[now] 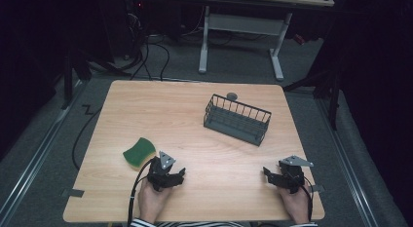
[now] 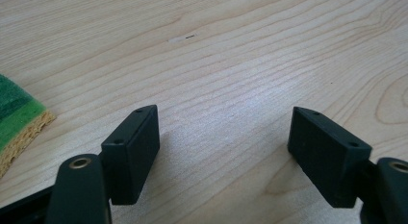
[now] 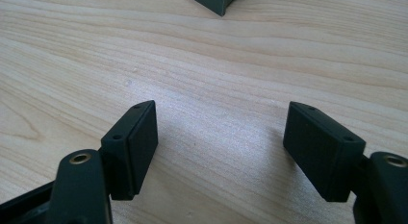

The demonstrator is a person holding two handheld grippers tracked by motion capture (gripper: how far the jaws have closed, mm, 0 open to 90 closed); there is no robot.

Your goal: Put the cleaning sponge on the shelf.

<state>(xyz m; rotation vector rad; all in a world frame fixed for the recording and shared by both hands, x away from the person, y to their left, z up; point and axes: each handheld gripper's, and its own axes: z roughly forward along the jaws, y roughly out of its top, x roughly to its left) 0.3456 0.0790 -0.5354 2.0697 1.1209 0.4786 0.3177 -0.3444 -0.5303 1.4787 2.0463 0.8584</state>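
Both grippers rest low over the near edge of the table (image 1: 195,110), jaws spread wide with only bare wood between them. Just beside the left gripper (image 1: 181,175), up and to its left, lies the sponge (image 1: 139,152): a curved green scouring face over a yellow foam base, flat on the wood and not touching the jaws. Nothing stands between it and that gripper. Ahead of the right gripper (image 1: 266,171), well apart and slightly to its left, sits a dark grey wire basket (image 1: 237,119), set askew. Beyond it, a small grey disc (image 1: 232,96) lies near the far edge. Light wood grain covers the tabletop; past it are grey floor, cables and a white desk frame (image 1: 241,37) in a dark room.
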